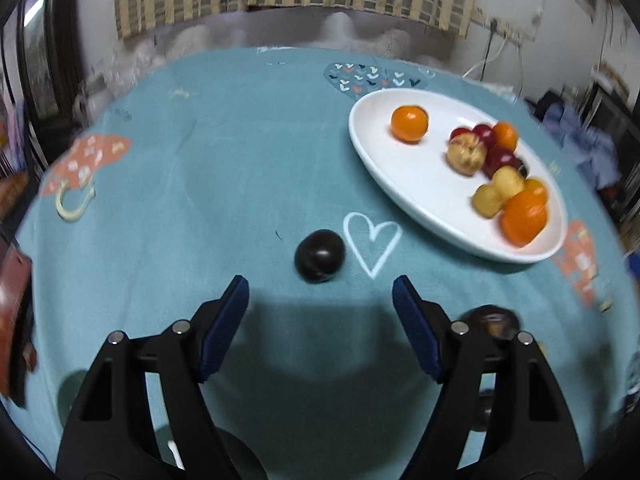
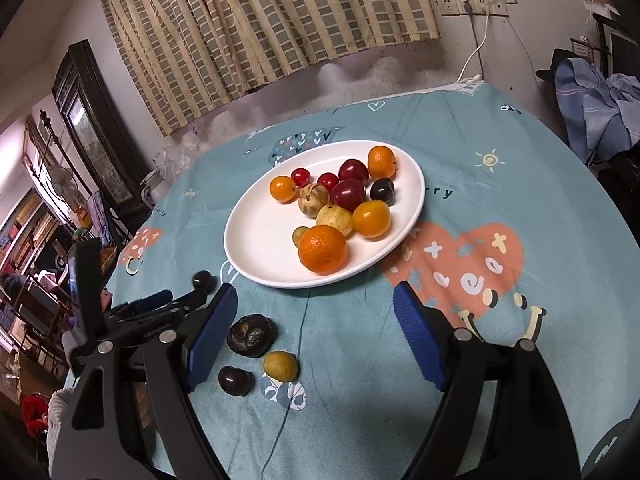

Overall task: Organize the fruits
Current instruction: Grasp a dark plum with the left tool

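Blue-padded black jaws of the left gripper point(image 1: 320, 292) stand apart and angle downward at the table; nothing lies between them. A dark plum point(image 1: 319, 256) rests on the teal tablecloth point(image 1: 224, 168) just beyond the fingertips, beside a white heart outline, not touched by either pad.

Right gripper point(image 2: 314, 300) also tilts downward with its jaws spread and empty. Its left finger point(image 2: 210, 336) stands just beside a dark wrinkled fruit point(image 2: 251, 336); contact cannot be confirmed. Near that fruit lie a small yellow fruit point(image 2: 281, 366) and a dark round fruit point(image 2: 235, 380), all loose on the cloth, near side of the white oval plate point(image 2: 256, 248).

The plate sits toward the far middle of the table in the right wrist view and holds a large orange point(image 2: 322, 249), smaller oranges, red plums, pale yellow fruit and one dark plum, clustered on its right half. In the left wrist view the same plate point(image 1: 384, 160) appears far right.

Limitations: the left wrist view is motion-blurred, chiefly at the plate's fruit and the frame edges. One dark fruit point(image 1: 491, 318) is partly concealed behind the left gripper's right finger. In the right wrist view the left gripper point(image 2: 176, 304) shows at the left edge, partly hidden behind the right gripper's finger. No hand is visible in either view.
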The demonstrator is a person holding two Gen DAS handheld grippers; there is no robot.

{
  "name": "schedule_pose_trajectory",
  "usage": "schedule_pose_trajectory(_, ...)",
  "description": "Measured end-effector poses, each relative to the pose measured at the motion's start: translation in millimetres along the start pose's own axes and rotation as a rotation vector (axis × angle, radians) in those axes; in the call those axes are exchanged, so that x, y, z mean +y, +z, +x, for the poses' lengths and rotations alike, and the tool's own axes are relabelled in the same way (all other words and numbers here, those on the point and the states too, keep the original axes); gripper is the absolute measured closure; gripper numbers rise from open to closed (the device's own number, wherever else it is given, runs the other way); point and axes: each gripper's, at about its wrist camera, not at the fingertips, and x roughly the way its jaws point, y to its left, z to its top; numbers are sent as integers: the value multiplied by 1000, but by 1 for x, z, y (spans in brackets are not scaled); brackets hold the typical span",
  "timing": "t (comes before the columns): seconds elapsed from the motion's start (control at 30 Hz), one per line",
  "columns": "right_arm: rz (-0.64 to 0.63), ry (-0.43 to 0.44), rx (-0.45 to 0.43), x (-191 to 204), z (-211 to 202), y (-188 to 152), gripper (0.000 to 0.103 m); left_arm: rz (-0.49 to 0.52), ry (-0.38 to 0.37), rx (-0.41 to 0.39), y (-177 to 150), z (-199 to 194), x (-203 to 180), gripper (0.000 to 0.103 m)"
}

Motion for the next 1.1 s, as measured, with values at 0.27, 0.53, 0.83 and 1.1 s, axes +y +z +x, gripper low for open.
schedule_pose_trajectory(0.27, -25, -4, 11, 4, 3, -3, 22, -49, 10, -5, 14, 11, 16, 32)
schedule_pose_trajectory(0.53, -35, -19, 42, 6, 12, -7, 22, -114, -72, 59, 22, 27, 25, 56)
schedule_pose_trajectory(0.83, -49, -16, 69, 9, 18, -11, 23, -123, -59, 60, 26, 38, 22, 61)
schedule_pose_trajectory(1.1, -164, 25, 226, 27, 45, -31, 44, -150, -84, 62, 19, 24, 33, 76)
